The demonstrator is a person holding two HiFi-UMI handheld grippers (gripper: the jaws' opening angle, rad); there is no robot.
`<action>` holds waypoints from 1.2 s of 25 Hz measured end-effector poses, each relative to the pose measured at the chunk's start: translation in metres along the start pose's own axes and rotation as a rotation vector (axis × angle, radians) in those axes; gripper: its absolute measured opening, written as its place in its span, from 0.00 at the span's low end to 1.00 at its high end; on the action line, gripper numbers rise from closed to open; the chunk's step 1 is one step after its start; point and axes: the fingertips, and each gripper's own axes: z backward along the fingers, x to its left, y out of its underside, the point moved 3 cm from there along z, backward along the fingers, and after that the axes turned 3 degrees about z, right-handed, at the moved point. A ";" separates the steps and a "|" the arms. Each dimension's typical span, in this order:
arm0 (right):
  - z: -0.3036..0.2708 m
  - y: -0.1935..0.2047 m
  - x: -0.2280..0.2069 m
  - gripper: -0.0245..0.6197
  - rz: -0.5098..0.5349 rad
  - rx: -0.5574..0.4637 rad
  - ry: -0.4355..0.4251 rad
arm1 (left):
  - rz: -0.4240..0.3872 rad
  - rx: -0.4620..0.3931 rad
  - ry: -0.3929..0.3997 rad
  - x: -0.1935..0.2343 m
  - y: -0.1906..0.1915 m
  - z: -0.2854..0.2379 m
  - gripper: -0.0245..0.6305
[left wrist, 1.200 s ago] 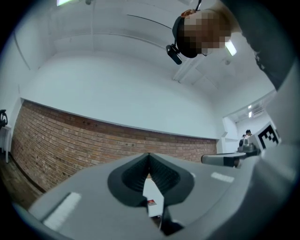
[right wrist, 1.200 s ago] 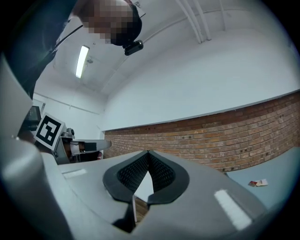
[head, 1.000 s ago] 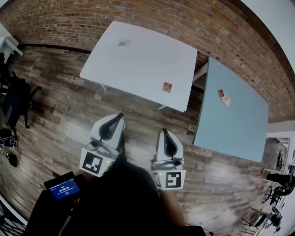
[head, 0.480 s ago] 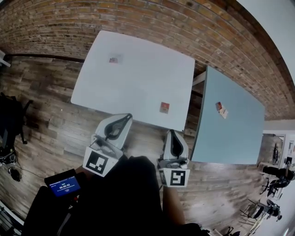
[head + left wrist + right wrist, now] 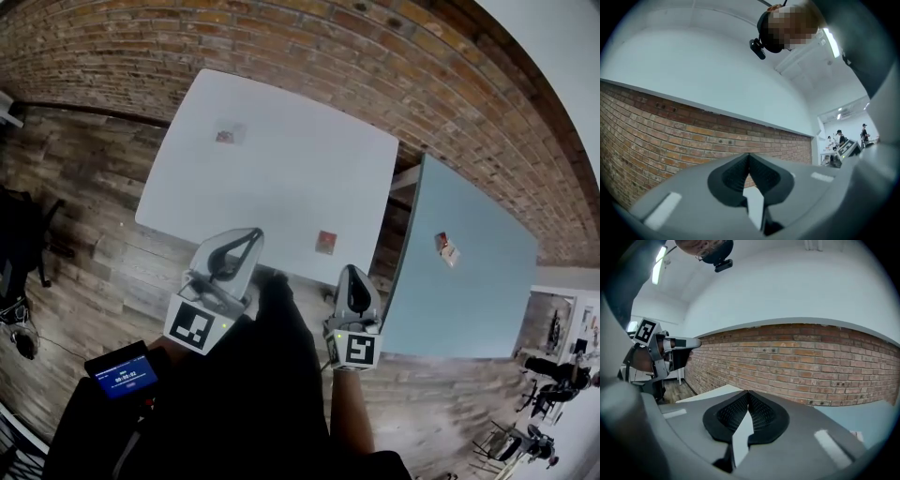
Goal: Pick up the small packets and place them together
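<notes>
Two small packets lie on the white table [image 5: 281, 178]: a pale one [image 5: 225, 136] at its far left and a red one [image 5: 325, 242] near its front right corner. Another reddish and white packet pair [image 5: 442, 247] lies on the blue-grey table [image 5: 478, 281] to the right. My left gripper [image 5: 251, 234] hovers at the white table's front edge, shut and empty. My right gripper [image 5: 352, 273] hangs just below the red packet, also shut with nothing in it. In the left gripper view [image 5: 749, 157] and the right gripper view [image 5: 748, 394] the jaws meet and point up at the brick wall.
A brick wall [image 5: 309, 47] runs behind both tables, and wooden floor [image 5: 84, 234] lies to the left. A hand-held device with a blue screen [image 5: 122, 378] sits at the lower left. Dark chairs [image 5: 19, 234] stand at the far left. People stand in a far room [image 5: 840, 137].
Both tables have drawn closer in the head view. Both grippers have moved forward, up to the white table's front edge. Their jaws stayed shut.
</notes>
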 end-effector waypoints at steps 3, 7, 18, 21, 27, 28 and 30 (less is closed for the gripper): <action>-0.015 0.013 -0.008 0.04 0.030 0.056 -0.040 | 0.006 -0.004 -0.022 0.002 -0.002 -0.017 0.04; -0.042 0.057 -0.018 0.14 0.049 0.224 -0.108 | -0.005 -0.001 -0.023 -0.003 0.000 -0.043 0.04; -0.105 0.199 -0.028 0.21 0.034 0.653 -0.282 | 0.004 0.048 -0.120 0.007 0.014 -0.065 0.04; -0.113 0.235 -0.028 0.29 0.041 0.761 -0.338 | 0.009 0.060 -0.157 0.010 0.018 -0.063 0.04; -0.119 0.278 -0.031 0.29 0.111 0.889 -0.405 | 0.009 0.080 -0.237 0.023 0.021 -0.056 0.04; -0.118 0.282 -0.031 0.29 0.136 0.905 -0.420 | 0.010 0.083 -0.251 0.026 0.021 -0.054 0.04; -0.116 0.289 -0.029 0.28 0.221 0.927 -0.464 | 0.018 0.091 -0.281 0.031 0.022 -0.051 0.04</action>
